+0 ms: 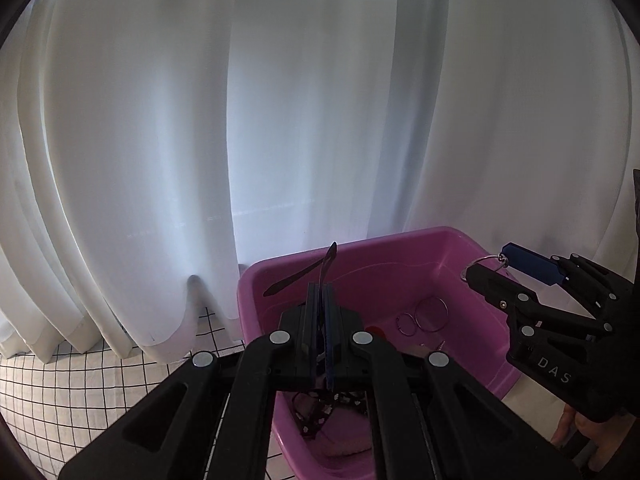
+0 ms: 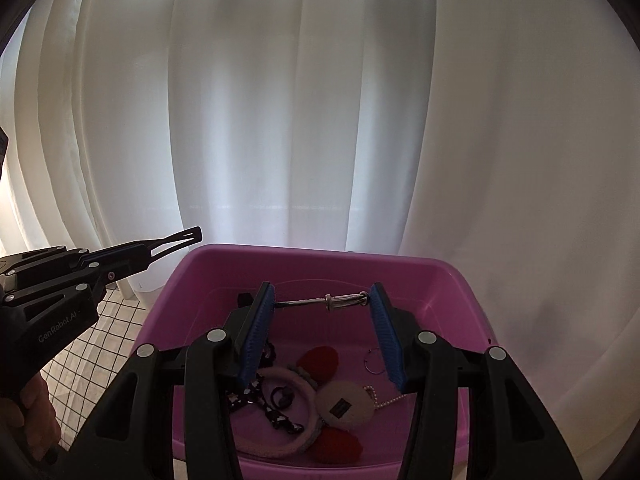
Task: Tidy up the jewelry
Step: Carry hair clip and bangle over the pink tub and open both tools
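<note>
Both grippers hang above a pink plastic bin (image 2: 448,280) that sits on a white cloth with a black grid (image 1: 60,376), hard against a sheer white curtain (image 1: 280,120); each seems to be lifting one piece clear of the jumble so it can be sorted elsewhere. The left gripper (image 1: 322,300) has its fingers pressed fully together on a thin black hair clip (image 1: 320,268), whose slotted tip juts out past the pads, a pinch that suits so flat a thing. The right gripper (image 2: 324,300) holds its fingers only partly apart, spanning a silver bangle (image 2: 320,301) seen nearly edge-on; the blue pads bear on its opposite sides, so the hoop itself sets the gap. Below them the bin holds the rest: a pair of thin hoop earrings (image 1: 420,316), a pale fuzzy headband (image 2: 292,392), a round cream compact-like case (image 2: 344,404), red plush pieces (image 2: 320,362), a short string of pearls (image 2: 384,400) and a dark patterned band (image 2: 280,420). The curtain crowds the bin's far side, and the two grippers sit near each other, so either could snag cloth or its neighbour on the way out.
</note>
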Action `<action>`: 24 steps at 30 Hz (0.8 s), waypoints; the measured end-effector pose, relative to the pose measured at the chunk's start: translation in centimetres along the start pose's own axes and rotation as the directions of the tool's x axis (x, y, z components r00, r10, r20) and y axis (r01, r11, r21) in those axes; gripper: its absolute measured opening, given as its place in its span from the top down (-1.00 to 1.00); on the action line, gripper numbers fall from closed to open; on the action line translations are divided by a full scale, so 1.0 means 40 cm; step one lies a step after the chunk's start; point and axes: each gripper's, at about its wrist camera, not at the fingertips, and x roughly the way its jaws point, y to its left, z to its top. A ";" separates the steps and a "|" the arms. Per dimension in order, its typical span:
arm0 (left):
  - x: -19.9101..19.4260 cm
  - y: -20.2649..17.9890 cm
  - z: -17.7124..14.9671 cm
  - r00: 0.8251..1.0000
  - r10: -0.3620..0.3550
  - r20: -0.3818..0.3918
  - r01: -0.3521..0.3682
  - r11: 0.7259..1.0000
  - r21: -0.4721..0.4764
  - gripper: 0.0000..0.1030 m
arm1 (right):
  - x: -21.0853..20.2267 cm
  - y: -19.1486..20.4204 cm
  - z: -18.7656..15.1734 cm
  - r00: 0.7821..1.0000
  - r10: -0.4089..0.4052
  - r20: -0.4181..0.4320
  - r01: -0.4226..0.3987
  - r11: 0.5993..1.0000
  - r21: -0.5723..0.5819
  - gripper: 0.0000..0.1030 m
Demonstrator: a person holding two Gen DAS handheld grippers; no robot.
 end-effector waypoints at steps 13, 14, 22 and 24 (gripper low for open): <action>0.175 -0.077 -0.014 0.985 0.039 -0.171 -0.054 0.995 -0.085 0.93 | 0.114 -0.121 -0.043 0.990 0.076 -0.118 -0.070 0.996 0.051 0.08; 0.186 -0.079 -0.013 0.982 0.044 -0.185 -0.062 0.994 -0.093 0.93 | 0.127 -0.127 -0.044 0.988 0.084 -0.132 -0.076 0.995 0.060 0.08; 0.295 -0.058 -0.023 0.950 0.081 -0.302 -0.136 0.977 -0.165 0.93 | 0.230 -0.158 -0.037 0.967 0.122 -0.224 -0.102 0.990 0.098 0.08; 0.314 -0.055 -0.025 0.941 0.087 -0.326 -0.150 0.973 -0.173 0.93 | 0.242 -0.155 -0.040 0.960 0.127 -0.250 -0.105 0.989 0.100 0.08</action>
